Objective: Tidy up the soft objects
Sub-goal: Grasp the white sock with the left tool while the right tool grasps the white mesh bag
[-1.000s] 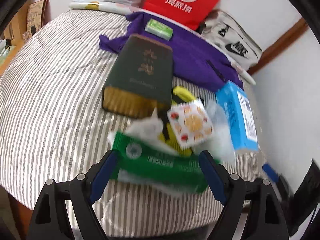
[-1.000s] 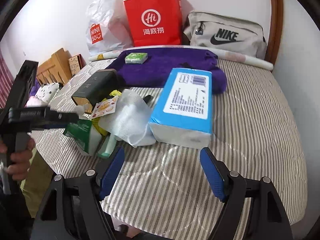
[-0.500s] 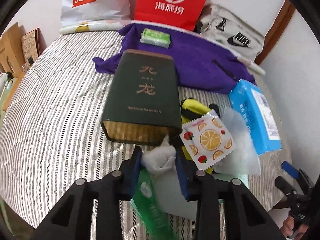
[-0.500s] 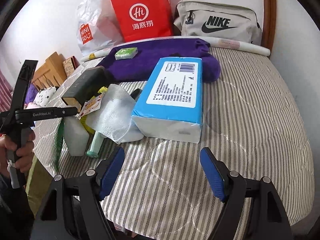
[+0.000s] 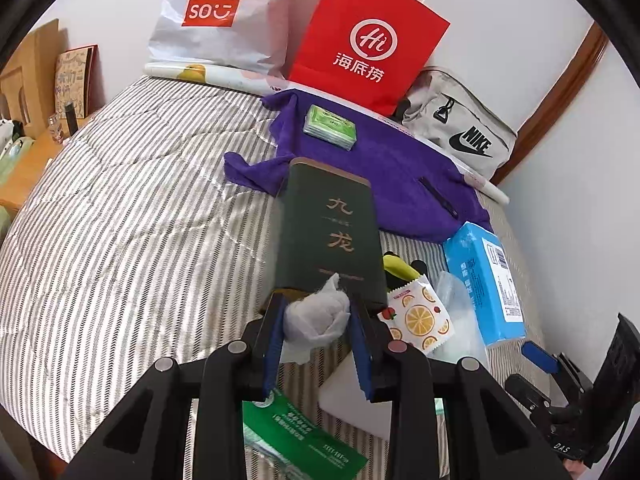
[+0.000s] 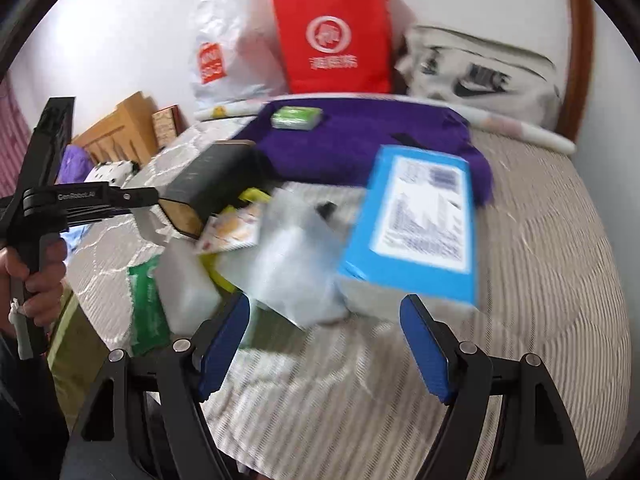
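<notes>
Holding a crumpled white tissue wad point(image 5: 318, 317) now lifted clear of the green tissue packet point(image 5: 304, 438) on the striped bed point(image 5: 120, 248), the left tool point(image 5: 316, 340) is clamped on it, first pick secured; the right tool point(image 6: 324, 344), jaws apart, hangs empty near the blue tissue pack point(image 6: 420, 220).

Left tool point(image 5: 318, 330) closed on and lifted tissue point(image 5: 316, 318)

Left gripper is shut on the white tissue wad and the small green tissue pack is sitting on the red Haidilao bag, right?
Not quite. The left gripper is shut on the white tissue wad, but the small green tissue pack lies on the purple cloth, in front of the red bag standing behind it. The left wrist view shows this clearly.
</notes>
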{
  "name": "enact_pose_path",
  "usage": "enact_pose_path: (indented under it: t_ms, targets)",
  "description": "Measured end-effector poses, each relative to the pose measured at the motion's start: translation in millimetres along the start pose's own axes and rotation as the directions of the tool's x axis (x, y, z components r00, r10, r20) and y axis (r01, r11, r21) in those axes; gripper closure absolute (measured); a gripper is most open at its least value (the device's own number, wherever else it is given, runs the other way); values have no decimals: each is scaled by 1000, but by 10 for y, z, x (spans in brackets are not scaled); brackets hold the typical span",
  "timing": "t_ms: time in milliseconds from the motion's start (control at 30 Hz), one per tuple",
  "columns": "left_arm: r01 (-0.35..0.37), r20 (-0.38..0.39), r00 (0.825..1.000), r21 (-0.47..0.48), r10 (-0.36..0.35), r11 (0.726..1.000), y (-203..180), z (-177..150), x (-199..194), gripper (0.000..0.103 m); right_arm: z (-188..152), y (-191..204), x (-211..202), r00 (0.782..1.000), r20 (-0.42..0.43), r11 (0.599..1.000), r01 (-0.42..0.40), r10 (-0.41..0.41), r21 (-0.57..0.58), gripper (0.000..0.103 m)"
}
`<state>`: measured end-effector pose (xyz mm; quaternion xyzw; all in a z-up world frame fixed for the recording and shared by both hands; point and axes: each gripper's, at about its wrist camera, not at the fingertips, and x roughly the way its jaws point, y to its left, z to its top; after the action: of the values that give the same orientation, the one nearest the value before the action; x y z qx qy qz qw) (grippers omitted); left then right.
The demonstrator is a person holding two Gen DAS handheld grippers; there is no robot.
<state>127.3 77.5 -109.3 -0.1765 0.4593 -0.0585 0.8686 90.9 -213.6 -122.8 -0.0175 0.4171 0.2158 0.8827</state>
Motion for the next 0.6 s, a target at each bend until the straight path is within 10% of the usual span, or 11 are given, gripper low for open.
enact_pose_path:
  t_ms: [367,433,600]
  targets:
    - [44,-24,999,-32,-45,999,226,-47,38,74,97,475,456,997,-56,986,46,-56,-159,34]
    - [50,-24,998,-32,-51,998,246,-62,38,74,92,482,532,994,-71,983,65,-79,-172,65]
    - [59,-38,997,-32,-60,998,272,-88,84,74,90,473,446,997,-36,981,66,-74,-183,86]
